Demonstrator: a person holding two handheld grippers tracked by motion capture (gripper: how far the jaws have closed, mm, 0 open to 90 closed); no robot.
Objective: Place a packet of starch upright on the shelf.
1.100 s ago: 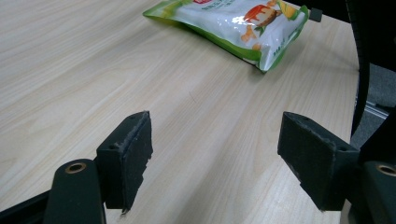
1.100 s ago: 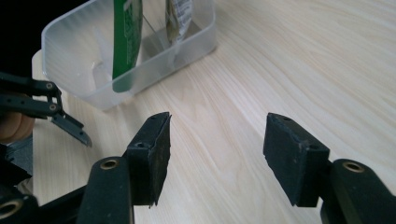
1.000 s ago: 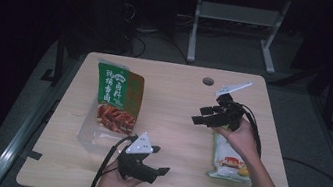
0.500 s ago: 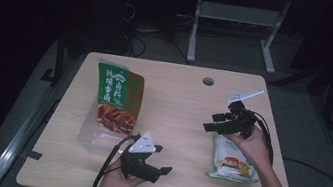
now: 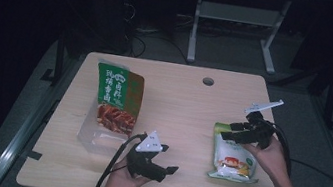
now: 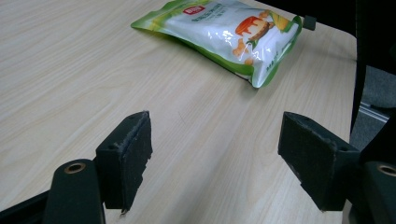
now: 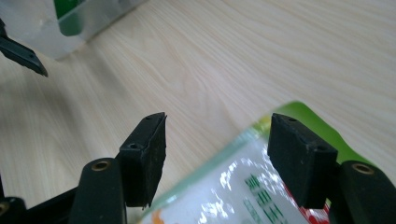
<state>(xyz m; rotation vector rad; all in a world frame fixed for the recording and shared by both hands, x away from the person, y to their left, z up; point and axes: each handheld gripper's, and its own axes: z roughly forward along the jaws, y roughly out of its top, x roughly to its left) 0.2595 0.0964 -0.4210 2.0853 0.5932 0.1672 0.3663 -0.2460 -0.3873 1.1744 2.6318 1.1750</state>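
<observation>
**Kid:** Moving back toward the person, the right tongs (image 5: 235,131) have left the middle of the bench (image 5: 179,95) and now hang over the top edge of the white and green snack bag (image 5: 233,157). What does that mean?

**Helper:** I think the hand is getting ready to pick that bag up. The jaws have just been opening a bit, and they are spread now. In the right gripper view the bag's top corner (image 7: 261,186) lies under and between the two black pads (image 7: 147,158), but they do not squeeze it yet.

**Kid:** And the other hand?

**Helper:** The left tongs (image 5: 165,170) have stayed put near the front edge. They are spread wide and hold nothing; just bare wood lies between their pads.

**Kid:** What is the bag like?

**Helper:** It looks soft and puffy, like a little pillow, and its skin is shiny and slippery. The edges are flat, sealed strips, which are good to pinch.

**Kid:** And the big one on the left?

**Helper:** That green and red packet (image 5: 117,98) lies flat, long and thin, with a clear crinkly part at its near end. The bench is pale smooth wood with a round hole (image 5: 208,81) near the back.
</observation>
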